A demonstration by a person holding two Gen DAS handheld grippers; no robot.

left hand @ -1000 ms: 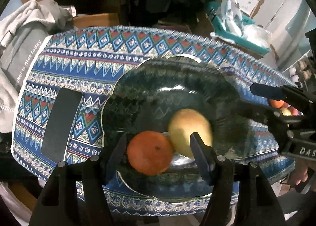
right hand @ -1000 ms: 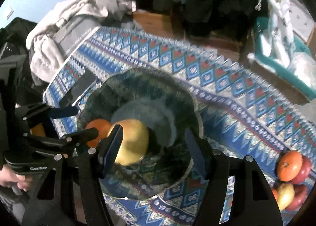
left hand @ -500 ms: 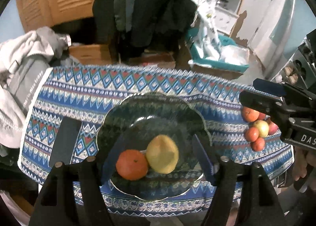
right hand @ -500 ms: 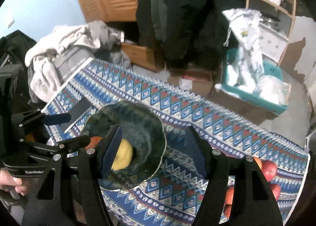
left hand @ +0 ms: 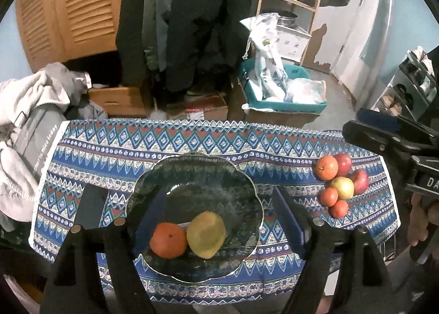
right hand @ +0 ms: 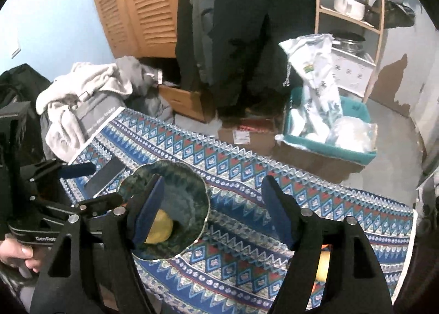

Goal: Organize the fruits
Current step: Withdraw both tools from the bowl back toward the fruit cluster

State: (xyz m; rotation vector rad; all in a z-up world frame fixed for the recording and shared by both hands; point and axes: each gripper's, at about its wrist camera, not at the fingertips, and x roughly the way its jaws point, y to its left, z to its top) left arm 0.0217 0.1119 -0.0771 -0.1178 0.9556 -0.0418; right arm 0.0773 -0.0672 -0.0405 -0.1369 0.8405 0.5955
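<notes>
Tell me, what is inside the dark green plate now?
In the plate lie an orange and a yellow fruit, side by side and touching. In the right wrist view a claw finger covers the orange, so only the yellow fruit shows.

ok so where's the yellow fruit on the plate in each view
Left wrist view: the yellow fruit lies low centre, on the near part of the green plate, touching an orange.
Right wrist view: the yellow fruit lies lower left, partly hidden behind a gripper finger.
Shared landmark: the dark phone beside the plate.
</notes>
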